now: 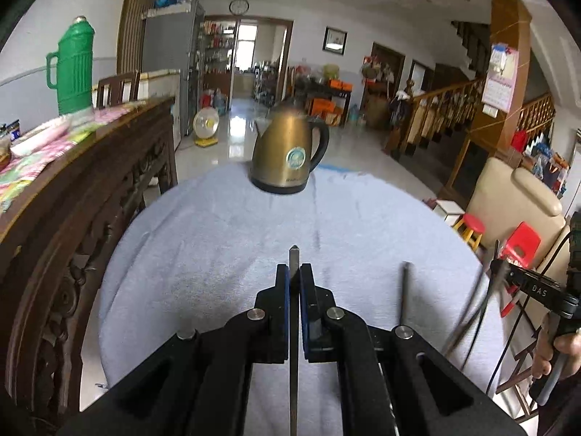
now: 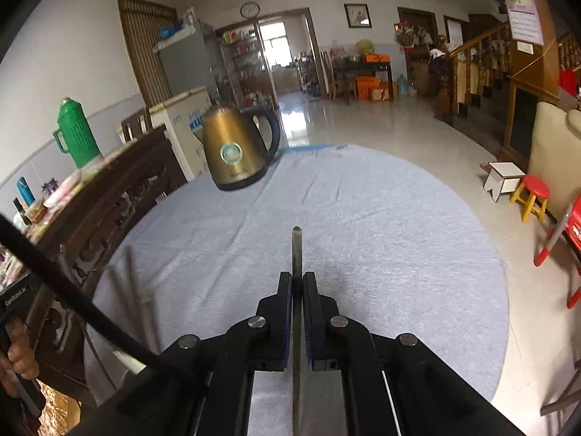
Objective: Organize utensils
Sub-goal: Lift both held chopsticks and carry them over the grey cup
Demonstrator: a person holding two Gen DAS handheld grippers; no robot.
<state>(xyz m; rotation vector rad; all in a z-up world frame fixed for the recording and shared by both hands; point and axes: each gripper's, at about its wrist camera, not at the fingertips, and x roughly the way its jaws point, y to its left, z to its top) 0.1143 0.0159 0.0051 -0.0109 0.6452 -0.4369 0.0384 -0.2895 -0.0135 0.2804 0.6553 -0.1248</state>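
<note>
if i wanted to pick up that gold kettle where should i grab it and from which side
Grip the black loop handle of the kettle. It arches off the body on the side away from the spout, to the right in both views, so come in from that side. The body is wide, smooth and tapered, likely too broad for these jaws. Both the left gripper and the right gripper are shut on utensils, so free one first.

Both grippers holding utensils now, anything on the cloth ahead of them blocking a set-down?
Only the gold kettle, at the far edge of the tablecloth. Left gripper and right gripper each clamp a utensil handle over bare cloth.
</note>
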